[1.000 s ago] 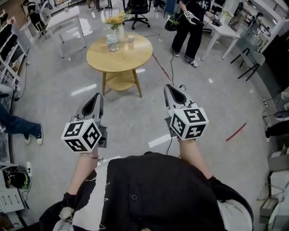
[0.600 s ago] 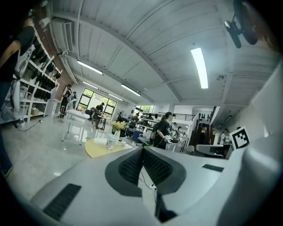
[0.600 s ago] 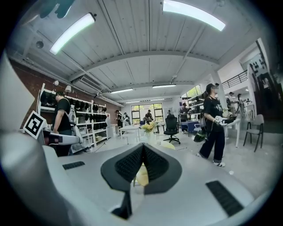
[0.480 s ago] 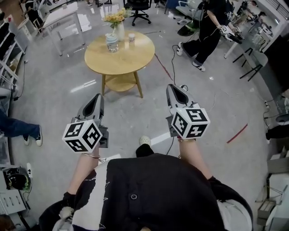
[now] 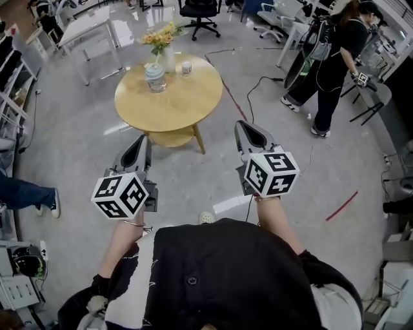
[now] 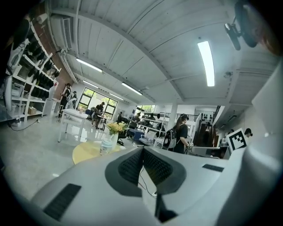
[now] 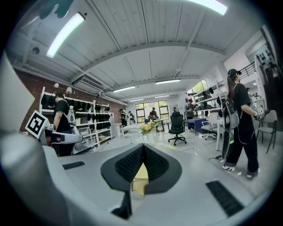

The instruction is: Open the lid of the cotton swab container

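Note:
A round wooden table [image 5: 169, 98] stands ahead on the grey floor. On it are a clear container with a pale lid [image 5: 155, 77], a vase of yellow flowers [image 5: 164, 46] and a small cup [image 5: 186, 66]. Both grippers hang in the air well short of the table and touch nothing. My left gripper [image 5: 141, 139] is shut and empty; my right gripper [image 5: 246, 126] is likewise shut and empty. In the left gripper view the shut left gripper [image 6: 142, 150] points right of the container [image 6: 106, 145]. In the right gripper view the shut right gripper [image 7: 142, 148] points toward the flowers [image 7: 147, 128].
A person in black [image 5: 333, 59] with a backpack stands at the right by white desks. A black office chair [image 5: 197, 11] and a white table [image 5: 95, 27] lie beyond the round table. Cables [image 5: 253, 90] and red tape [image 5: 342, 206] run across the floor.
The round table has drawn nearer and shifted left in the head view as I walk toward it. The person in black has moved to the right. Both grippers keep their pose, shut.

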Demonstrator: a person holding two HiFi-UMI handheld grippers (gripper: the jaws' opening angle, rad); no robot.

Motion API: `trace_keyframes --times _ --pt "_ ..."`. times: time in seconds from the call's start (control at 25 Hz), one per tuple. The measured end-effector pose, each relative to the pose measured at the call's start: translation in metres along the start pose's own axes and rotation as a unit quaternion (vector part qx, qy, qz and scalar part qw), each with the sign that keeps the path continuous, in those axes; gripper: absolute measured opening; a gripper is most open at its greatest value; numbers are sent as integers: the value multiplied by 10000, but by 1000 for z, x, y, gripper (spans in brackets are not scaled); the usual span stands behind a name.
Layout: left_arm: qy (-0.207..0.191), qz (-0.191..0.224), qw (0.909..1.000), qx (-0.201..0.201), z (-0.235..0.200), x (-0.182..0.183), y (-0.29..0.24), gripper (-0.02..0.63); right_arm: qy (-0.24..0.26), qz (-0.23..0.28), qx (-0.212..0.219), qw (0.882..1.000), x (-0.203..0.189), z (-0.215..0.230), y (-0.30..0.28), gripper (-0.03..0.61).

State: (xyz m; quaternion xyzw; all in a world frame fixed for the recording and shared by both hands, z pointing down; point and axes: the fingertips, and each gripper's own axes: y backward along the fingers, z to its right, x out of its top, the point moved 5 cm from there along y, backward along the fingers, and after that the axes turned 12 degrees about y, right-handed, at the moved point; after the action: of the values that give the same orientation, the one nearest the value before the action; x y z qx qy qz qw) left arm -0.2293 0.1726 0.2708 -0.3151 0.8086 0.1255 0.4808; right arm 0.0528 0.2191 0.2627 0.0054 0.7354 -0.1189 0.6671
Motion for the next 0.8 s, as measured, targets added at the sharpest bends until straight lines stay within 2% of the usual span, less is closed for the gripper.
trace_keyframes --times 0.36,0.52,0.68,0.8 --pt "61 3 9998 176 -7 1 -80 11 -201 -8 267 9994 -3 58 -70 5" --pt "33 -214 9995 222 -9 -7 -97 11 -329 -144 282 9990 -15 70 -86 5" --pt "70 -413 9986 330 -37 -12 -118 11 -600 -284 264 9974 -32 74 -113 5" --pt "64 -560 9982 213 -61 -15 -152 11 -593 -430 180 9972 -45 78 -141 5"
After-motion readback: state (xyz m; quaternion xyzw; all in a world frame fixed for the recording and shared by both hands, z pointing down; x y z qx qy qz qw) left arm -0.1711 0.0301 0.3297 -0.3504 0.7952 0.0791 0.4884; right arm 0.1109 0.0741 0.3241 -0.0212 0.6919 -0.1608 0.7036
